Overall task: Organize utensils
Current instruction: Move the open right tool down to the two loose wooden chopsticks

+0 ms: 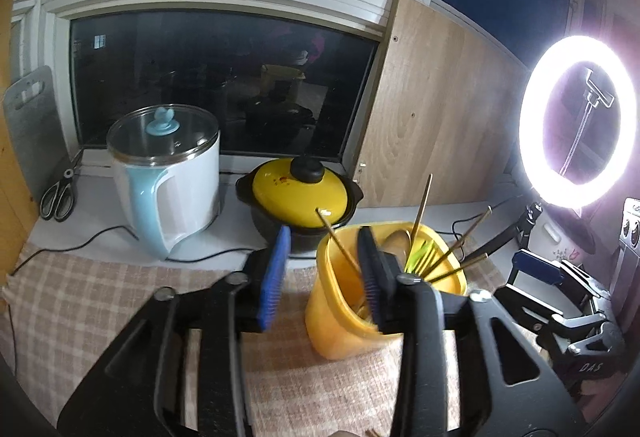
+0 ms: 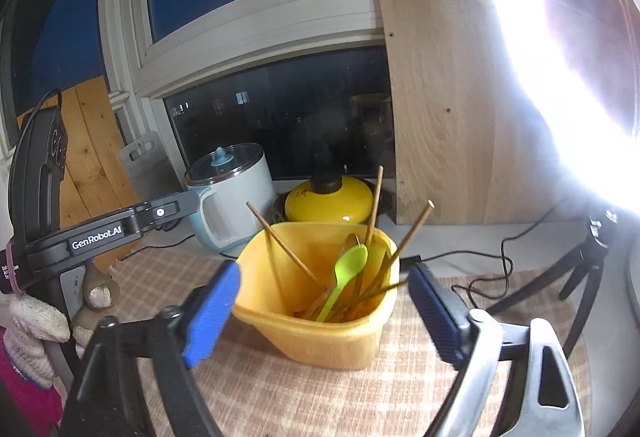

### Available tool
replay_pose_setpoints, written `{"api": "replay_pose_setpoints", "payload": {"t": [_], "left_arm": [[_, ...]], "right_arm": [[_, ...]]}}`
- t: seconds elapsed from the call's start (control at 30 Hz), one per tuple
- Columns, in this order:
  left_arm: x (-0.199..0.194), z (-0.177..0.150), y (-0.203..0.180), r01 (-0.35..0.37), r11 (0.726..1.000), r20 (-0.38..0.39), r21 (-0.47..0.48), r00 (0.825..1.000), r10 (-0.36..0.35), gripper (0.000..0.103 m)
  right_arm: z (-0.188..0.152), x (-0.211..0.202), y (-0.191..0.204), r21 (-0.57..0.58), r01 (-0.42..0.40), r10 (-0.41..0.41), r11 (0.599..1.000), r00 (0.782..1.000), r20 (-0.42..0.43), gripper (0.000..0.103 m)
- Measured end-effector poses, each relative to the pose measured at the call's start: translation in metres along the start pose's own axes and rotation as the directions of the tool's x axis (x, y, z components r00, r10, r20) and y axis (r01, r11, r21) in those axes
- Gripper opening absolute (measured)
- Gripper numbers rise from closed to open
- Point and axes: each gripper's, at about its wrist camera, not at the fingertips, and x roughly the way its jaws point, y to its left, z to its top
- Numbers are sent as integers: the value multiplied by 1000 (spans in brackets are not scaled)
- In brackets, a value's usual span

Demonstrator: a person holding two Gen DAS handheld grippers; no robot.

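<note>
White electric pot w/ glass lid is sitting by the window, cord trailing over checked cloth. Yellow-lidded casserole is standing just beside it. Scissors are lying at far left. Ring light is glaring on the right, next to a wood panel.

Black-framed tools with blue ribbed pads

The left hand-held gripper has black arms, silver screw heads and blue ribbed pads; white "GenRobot.AI" lettering marks its side. The right hand-held gripper adds a silvery arm. A knitted cream glove meets a magenta sleeve.
</note>
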Motion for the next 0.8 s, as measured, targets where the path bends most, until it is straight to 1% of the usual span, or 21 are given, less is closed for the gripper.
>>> {"api": "replay_pose_setpoints", "payload": {"t": [0.07, 0.1, 0.13, 0.2, 0.23, 0.3, 0.43, 0.57, 0.67, 0.73, 0.8], "left_arm": [[-7, -6, 0, -4, 1000, -4, 4, 1000, 4, 39], [-10, -10, -1, -7, 1000, -10, 8, 1000, 7, 39], [-13, -15, -1, -14, 1000, -23, 13, 1000, 15, 42], [-18, -25, -2, -23, 1000, -46, 11, 999, 23, 54], [-20, -30, -2, -28, 1000, -55, 5, 998, 28, 62], [-25, -39, -2, -29, 1000, -68, -1, 997, 29, 62], [-35, -67, -5, -41, 999, -116, -10, 992, 40, 62], [-46, -94, -9, -41, 999, -165, -26, 986, 36, 62], [-54, -116, -15, -58, 998, -202, -24, 978, 52, 62], [-60, -128, -18, -69, 997, -217, -30, 974, 61, 62], [-68, -143, -19, -82, 995, -233, -62, 970, 66, 62]], "right_arm": [[-6, -5, -1, -2, -12, 12, 1000, 1000, -20, 102], [-10, -8, -1, -6, -9, 9, 1000, 1000, -28, 103], [-13, -12, -1, -12, -8, 7, 1000, 1000, -30, 103], [-21, -18, -1, -31, -3, 2, 1000, 999, -42, 103], [-26, -20, -1, -38, -4, 2, 999, 999, -52, 103], [-35, -23, -2, -56, -4, -1, 998, 997, -79, 103], [-53, -27, -4, -89, -18, 7, 996, 993, -121, 103], [-77, -31, -11, -77, -38, 23, 996, 982, -186, 103], [-95, -36, -16, -58, -48, 35, 997, 977, -208, 103], [-109, -38, -17, -48, -61, 48, 997, 970, -238, 103], [-124, -36, -15, -61, -76, 55, 995, 955, -292, 101]]}}
